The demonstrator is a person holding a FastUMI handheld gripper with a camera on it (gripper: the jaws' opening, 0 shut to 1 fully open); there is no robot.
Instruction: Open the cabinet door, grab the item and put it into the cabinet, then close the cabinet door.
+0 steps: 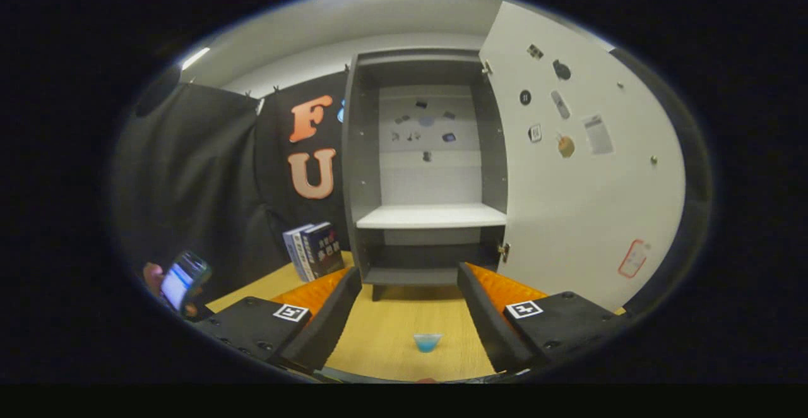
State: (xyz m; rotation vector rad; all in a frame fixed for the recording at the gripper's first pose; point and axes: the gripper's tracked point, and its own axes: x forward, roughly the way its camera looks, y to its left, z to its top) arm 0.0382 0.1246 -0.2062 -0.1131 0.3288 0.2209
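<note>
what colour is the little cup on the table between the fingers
Light blue, translucent; the cup shows best in the gripper view.

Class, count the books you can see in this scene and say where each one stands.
2. Both books stand upright side by side on the wooden table, left of the open cabinet, beyond the open tool. More could be hidden behind them.

Gripper point(409, 282) fingers spread wide apart, holding nothing. Small blue cup point(427, 341) sits on the wooden worktop point(404, 317) between them, low centre of frame. Beyond, grey cabinet point(363, 172) stands open, white shelf point(432, 216) bare, door point(568, 203) swung right. Books point(314, 250) lean left of cabinet. A hand point(153, 277) holds a phone point(184, 277), lower left.
</note>
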